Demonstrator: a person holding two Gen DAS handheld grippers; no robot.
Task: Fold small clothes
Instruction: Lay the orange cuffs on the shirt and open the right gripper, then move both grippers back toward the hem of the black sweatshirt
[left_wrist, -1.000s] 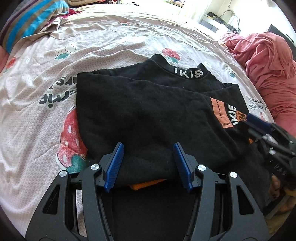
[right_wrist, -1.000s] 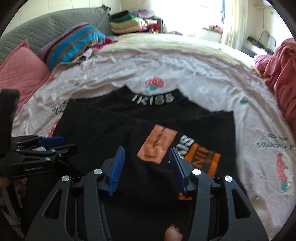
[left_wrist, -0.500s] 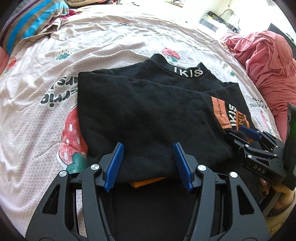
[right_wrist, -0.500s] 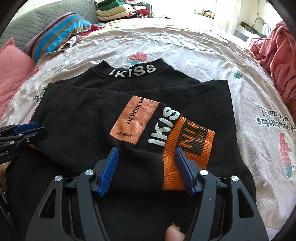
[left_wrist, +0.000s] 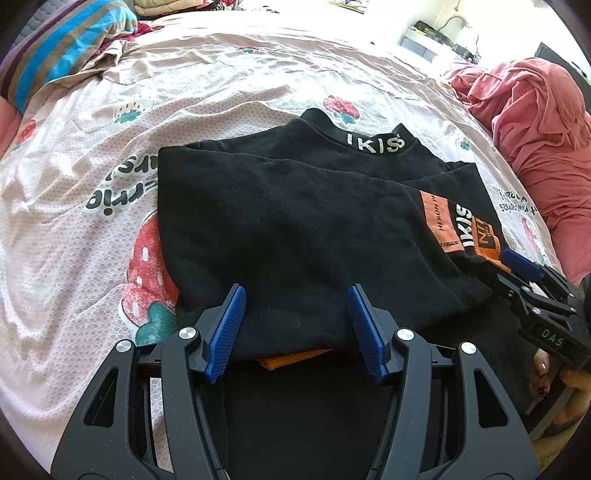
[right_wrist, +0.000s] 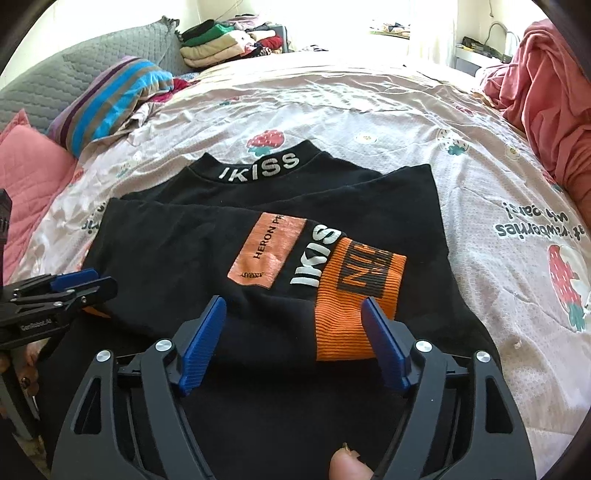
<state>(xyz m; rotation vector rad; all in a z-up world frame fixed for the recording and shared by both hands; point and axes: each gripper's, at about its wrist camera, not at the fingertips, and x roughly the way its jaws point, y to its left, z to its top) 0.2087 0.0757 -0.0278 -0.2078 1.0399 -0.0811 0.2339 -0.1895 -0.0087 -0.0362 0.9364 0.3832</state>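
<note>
A black top (left_wrist: 295, 221) with a white "IKISS" collar (right_wrist: 258, 168) lies on the bed, both sides folded inward. Its sleeve, with an orange cuff (right_wrist: 354, 306), lies across the front. My left gripper (left_wrist: 295, 291) hangs over the near folded edge, apart from the cloth. Its jaws are opening a little and an orange strip (left_wrist: 291, 360) peeks out below them. My right gripper (right_wrist: 294, 306) sits just above the cuff end. Its jaws are opening wide, with the cuff under them and the pads off it. Each gripper shows in the other's view: the left gripper (right_wrist: 85, 284) and the right gripper (left_wrist: 513, 269).
The strawberry-print bedsheet (left_wrist: 74, 184) spreads all around the top. A striped pillow (right_wrist: 114, 96) and a pink pillow (right_wrist: 29, 173) lie at the back left. A heap of red clothes (left_wrist: 535, 129) fills the right side. Folded clothes (right_wrist: 221, 40) are stacked far back.
My right gripper's jaws have spread wider and it has drawn back toward the near edge, so the sleeve and cuff lie free. The left gripper has stayed where it was.
</note>
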